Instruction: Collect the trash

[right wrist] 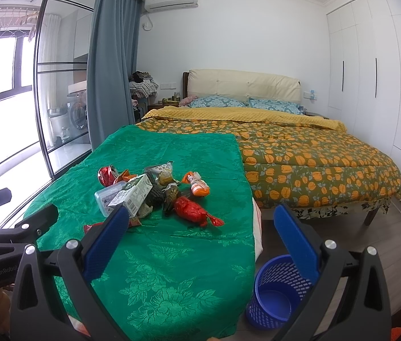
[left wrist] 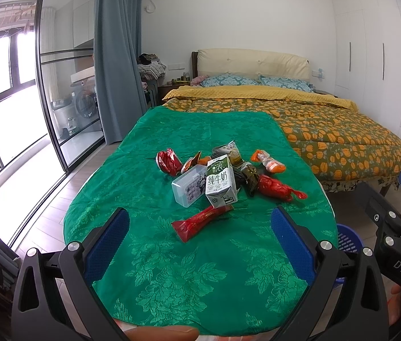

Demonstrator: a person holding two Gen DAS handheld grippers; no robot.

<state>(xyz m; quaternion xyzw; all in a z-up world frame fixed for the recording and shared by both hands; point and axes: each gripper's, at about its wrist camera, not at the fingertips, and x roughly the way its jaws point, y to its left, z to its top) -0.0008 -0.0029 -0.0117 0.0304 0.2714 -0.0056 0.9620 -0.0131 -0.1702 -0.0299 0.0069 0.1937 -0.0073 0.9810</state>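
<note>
A pile of trash lies mid-table on a green cloth (left wrist: 149,130): a milk carton (left wrist: 219,183), a clear plastic box (left wrist: 188,187), a long red wrapper (left wrist: 200,223) nearest me, a red crumpled wrapper (left wrist: 276,187), an orange wrapper (left wrist: 267,160) and a red packet (left wrist: 167,160). My left gripper (left wrist: 200,227) is open and empty, just short of the long red wrapper. My right gripper (right wrist: 200,224) is open and empty over the table's right edge; the carton (right wrist: 133,196) and red wrapper (right wrist: 190,210) lie ahead-left. A blue mesh trash bin (right wrist: 274,292) stands on the floor, right of the table.
A bed with an orange-flowered quilt (left wrist: 328,133) stands beyond and right of the table. White wardrobes (right wrist: 371,65) line the right wall. A glass sliding door (left wrist: 58,85) and grey curtain (left wrist: 115,56) are at the left. The bin's rim (left wrist: 347,238) shows behind my left gripper's right finger.
</note>
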